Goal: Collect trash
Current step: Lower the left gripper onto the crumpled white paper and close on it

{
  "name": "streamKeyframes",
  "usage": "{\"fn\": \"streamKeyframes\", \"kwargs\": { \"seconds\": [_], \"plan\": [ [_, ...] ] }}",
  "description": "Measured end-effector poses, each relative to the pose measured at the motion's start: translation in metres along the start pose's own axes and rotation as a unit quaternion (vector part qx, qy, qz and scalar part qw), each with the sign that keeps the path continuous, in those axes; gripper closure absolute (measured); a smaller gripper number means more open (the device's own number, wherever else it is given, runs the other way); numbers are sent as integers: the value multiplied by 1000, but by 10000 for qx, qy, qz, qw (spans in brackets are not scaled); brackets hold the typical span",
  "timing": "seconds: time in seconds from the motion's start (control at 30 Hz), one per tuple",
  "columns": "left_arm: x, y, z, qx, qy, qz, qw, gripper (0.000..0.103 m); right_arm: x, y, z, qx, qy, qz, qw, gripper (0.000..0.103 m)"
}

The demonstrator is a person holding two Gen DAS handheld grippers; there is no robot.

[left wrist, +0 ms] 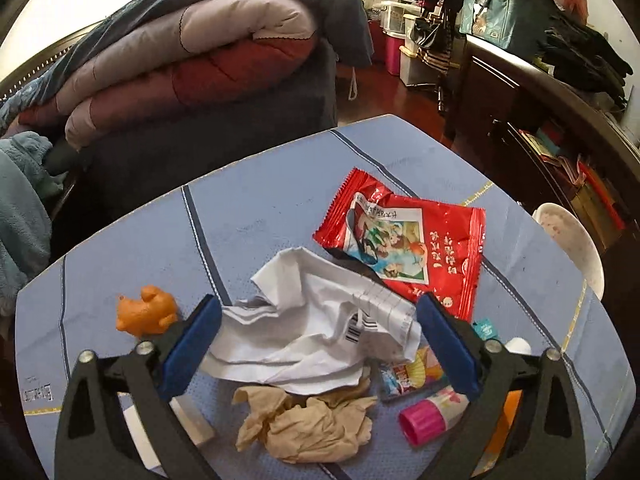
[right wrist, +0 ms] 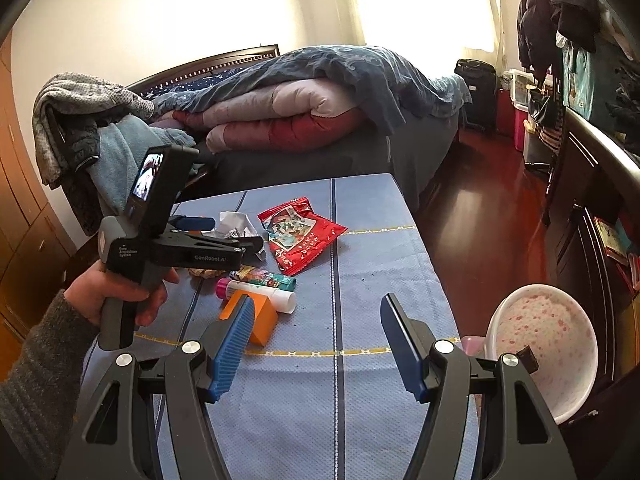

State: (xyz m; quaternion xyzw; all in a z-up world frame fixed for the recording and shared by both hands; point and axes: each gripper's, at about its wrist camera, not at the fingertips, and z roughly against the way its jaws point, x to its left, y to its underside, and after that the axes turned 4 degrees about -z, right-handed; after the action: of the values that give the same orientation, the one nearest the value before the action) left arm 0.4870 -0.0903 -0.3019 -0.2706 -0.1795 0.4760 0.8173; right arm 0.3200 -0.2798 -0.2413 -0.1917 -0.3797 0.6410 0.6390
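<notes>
A crumpled white paper [left wrist: 320,328] lies near the middle of the blue-clothed table [left wrist: 256,208], between the spread blue pads of the left gripper [left wrist: 320,344]; the jaws stand wide apart on either side of it and do not clamp it. A crumpled brown tissue [left wrist: 308,424] lies just beside the paper on the near side, and a red snack wrapper [left wrist: 408,244] touches it toward the far right edge. An orange toy [left wrist: 146,314] sits toward the left edge; a pink-capped glue stick [left wrist: 430,416] lies to the right. The right gripper [right wrist: 316,344] hangs released and empty over the table's near end, with a white speckled basin [right wrist: 548,344] just off the right edge.
</notes>
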Motion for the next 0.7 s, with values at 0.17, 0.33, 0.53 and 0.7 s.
{"fn": "streamKeyframes", "kwargs": {
  "seconds": [0.17, 0.33, 0.53, 0.7],
  "plan": [
    [0, 2, 7, -245, 265, 51, 9993, 45, 3, 0, -3, 40, -13, 12, 10000, 38],
    [6, 5, 21, -565, 437, 269, 9971, 78, 10, 0, -9, 98, -63, 59, 9999, 38],
    [7, 14, 30, -693, 516, 379, 9955, 78, 15, 4, -14, 160, -118, 95, 9998, 38],
    [9, 13, 46, -958, 555, 471, 9927, 78, 17, 3, -15, 165, -128, 101, 9997, 38]
  ]
}}
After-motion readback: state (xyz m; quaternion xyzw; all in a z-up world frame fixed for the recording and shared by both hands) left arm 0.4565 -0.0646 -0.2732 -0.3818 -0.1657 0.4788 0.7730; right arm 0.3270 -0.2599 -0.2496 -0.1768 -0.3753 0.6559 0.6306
